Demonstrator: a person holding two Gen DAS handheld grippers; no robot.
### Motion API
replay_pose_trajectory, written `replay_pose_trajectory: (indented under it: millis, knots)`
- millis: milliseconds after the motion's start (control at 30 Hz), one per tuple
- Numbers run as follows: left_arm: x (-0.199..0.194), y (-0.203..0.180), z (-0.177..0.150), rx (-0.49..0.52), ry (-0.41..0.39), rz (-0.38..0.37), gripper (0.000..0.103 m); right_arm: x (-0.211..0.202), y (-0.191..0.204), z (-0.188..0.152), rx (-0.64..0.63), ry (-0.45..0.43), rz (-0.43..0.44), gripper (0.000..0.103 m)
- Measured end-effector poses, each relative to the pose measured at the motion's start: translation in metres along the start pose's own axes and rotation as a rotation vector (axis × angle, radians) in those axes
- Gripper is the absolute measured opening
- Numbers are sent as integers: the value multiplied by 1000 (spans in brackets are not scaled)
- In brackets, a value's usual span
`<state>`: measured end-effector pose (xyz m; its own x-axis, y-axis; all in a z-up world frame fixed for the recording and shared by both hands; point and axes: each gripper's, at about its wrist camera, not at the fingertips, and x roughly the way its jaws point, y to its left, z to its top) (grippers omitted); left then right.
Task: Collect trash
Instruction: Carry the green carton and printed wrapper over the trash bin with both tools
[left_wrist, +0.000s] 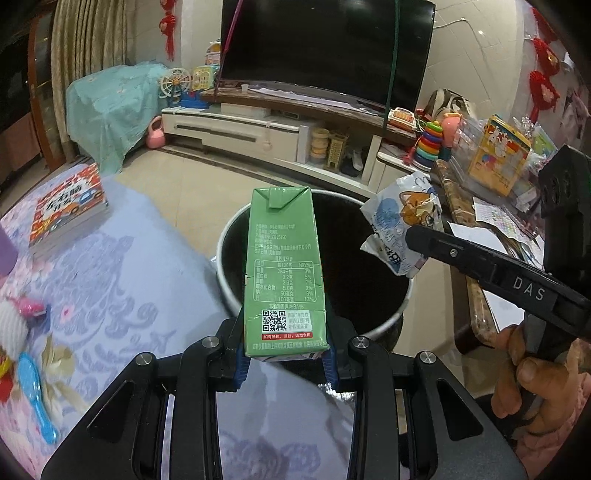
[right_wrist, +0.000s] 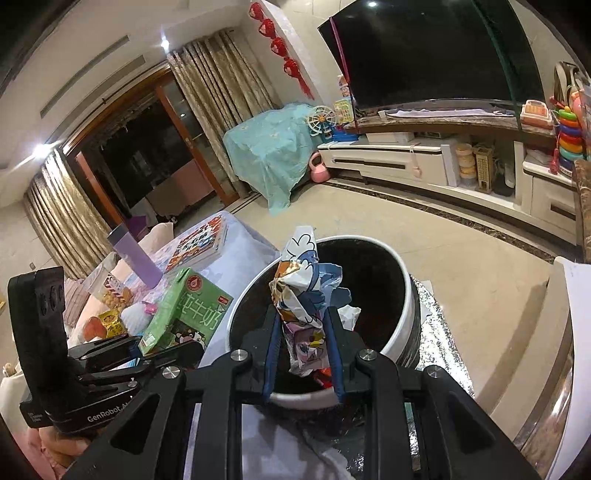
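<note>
The white-rimmed bin (left_wrist: 314, 258) with its dark liner sits open under 2 pieces of trash. The left gripper (left_wrist: 286, 354) is clamped on a green milk carton (left_wrist: 284, 273), held over the bin's near rim; released here, it could tip onto the bedspread (left_wrist: 122, 280). The right gripper (right_wrist: 304, 350) pinches a crumpled cartoon wrapper (right_wrist: 306, 291) above the opening; light, it might cling.
</note>
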<state>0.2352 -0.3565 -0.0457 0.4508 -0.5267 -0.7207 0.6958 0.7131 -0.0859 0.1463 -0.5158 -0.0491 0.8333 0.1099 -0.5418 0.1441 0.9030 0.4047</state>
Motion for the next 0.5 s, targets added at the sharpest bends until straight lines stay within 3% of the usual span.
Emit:
replay_pose_trajectory:
  millis: [500]
  knots:
    - [38,1,9,-12,65,-4,30,23,-15,6,16,66,-21,26]
